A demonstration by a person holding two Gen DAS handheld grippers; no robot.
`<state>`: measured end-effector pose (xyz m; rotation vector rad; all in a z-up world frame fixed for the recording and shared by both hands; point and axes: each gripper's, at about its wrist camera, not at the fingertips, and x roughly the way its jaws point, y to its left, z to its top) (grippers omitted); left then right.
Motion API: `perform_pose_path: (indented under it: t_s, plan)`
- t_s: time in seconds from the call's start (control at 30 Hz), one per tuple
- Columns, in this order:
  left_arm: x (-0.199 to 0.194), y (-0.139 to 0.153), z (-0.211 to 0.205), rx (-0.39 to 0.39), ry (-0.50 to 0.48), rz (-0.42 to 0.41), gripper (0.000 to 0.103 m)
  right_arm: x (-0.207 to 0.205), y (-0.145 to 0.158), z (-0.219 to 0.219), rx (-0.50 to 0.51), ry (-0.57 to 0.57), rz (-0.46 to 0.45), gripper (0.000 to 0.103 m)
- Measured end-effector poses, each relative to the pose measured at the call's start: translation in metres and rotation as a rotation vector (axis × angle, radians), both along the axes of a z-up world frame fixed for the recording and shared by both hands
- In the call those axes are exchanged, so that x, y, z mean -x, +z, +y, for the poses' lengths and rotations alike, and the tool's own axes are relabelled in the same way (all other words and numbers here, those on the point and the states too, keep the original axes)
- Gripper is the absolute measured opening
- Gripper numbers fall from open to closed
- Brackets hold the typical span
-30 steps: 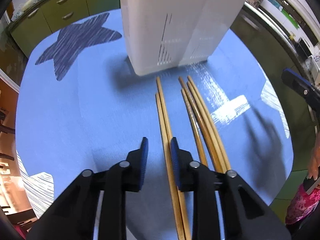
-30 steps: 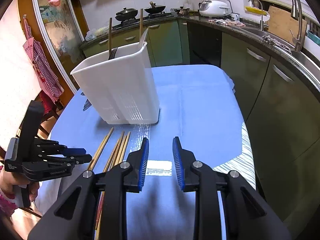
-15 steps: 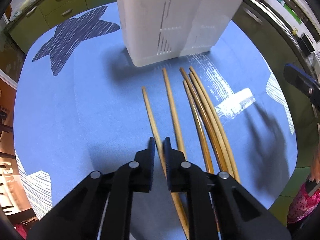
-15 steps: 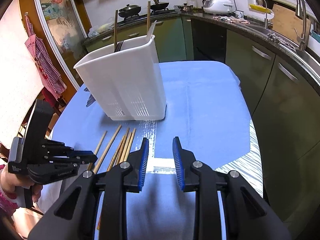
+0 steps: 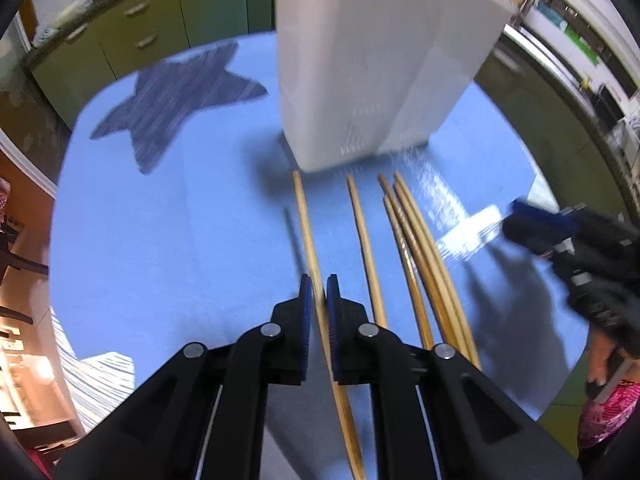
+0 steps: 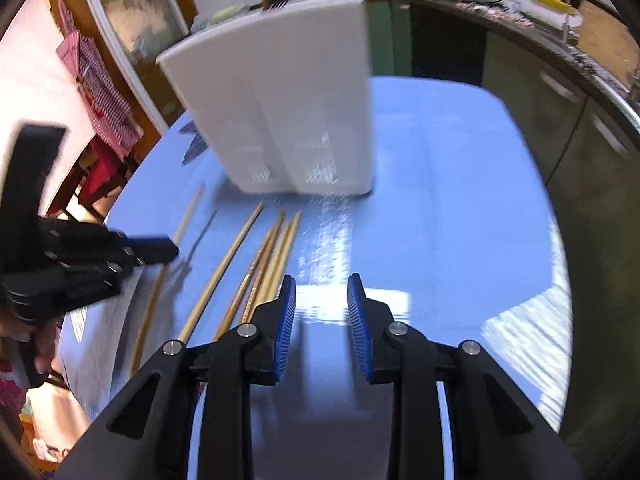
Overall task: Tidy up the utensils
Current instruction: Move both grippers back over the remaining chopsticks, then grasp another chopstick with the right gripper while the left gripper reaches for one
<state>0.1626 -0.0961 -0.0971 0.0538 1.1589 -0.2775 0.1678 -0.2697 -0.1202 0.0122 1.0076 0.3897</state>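
My left gripper [image 5: 318, 300] is shut on one wooden chopstick [image 5: 306, 224], lifted a little off the blue tablecloth [image 5: 168, 240]; it also shows in the right wrist view [image 6: 188, 216]. Several more chopsticks [image 5: 416, 248] lie on the cloth to its right, pointing at the white utensil holder [image 5: 372, 68]. My right gripper [image 6: 321, 312] is open and empty above the cloth, just right of the loose chopsticks [image 6: 272, 256] and short of the holder [image 6: 288, 112]. Utensil handles stick up from the holder's top.
The table edge curves close on the right [image 6: 560, 240]. Green kitchen cabinets [image 6: 540, 92] and a counter surround the table. A dark star patch [image 5: 176, 100] marks the cloth at far left. A red checked apron [image 6: 100, 92] hangs at left.
My left gripper closed on one chopstick and raised it, swinging it left away from the others. My right gripper moved forward and closer to the holder, staying open.
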Motion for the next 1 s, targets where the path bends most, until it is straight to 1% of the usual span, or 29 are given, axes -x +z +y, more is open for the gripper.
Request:
perform_pose_path:
  t_s: [0.17, 0.27, 0.37, 0.47, 0.63, 0.7, 0.8, 0.87, 0.93, 1.0]
  plan:
    - [0.017, 0.033, 0.012, 0.020, 0.009, -0.140, 0.007, -0.011, -0.017, 0.025, 0.035, 0.038, 0.029, 0.027]
    - [0.025, 0.051, 0.020, 0.033, 0.008, -0.202, 0.006, -0.018, -0.025, 0.034, 0.055, 0.039, 0.044, 0.027]
    - [0.039, 0.062, 0.018, 0.031, -0.002, -0.247, 0.006, -0.023, -0.030, 0.040, 0.070, 0.034, 0.052, 0.026]
    - [0.046, 0.068, 0.015, 0.025, -0.020, -0.271, 0.006, -0.026, -0.035, 0.042, 0.099, 0.019, 0.060, 0.025]
    - [0.050, 0.069, 0.014, 0.048, -0.034, -0.249, 0.006, -0.025, -0.037, 0.049, 0.122, 0.016, 0.061, 0.023]
    - [0.050, 0.066, 0.015, 0.055, -0.034, -0.246, 0.006, -0.025, -0.036, 0.053, 0.153, 0.012, 0.055, 0.023]
    - [0.049, 0.062, 0.016, 0.057, -0.028, -0.232, 0.006, -0.023, -0.036, 0.061, 0.186, 0.022, 0.043, 0.020]
    - [0.046, 0.055, 0.017, 0.061, -0.023, -0.198, 0.007, -0.026, -0.036, 0.066, 0.194, 0.025, 0.040, 0.019]
    - [0.041, 0.046, 0.018, 0.064, -0.016, -0.156, 0.007, -0.028, -0.036, 0.070, 0.190, 0.028, 0.047, 0.016]
    - [0.035, 0.036, 0.020, 0.077, -0.004, -0.118, 0.007, -0.029, -0.038, 0.073, 0.194, 0.030, 0.051, 0.015]
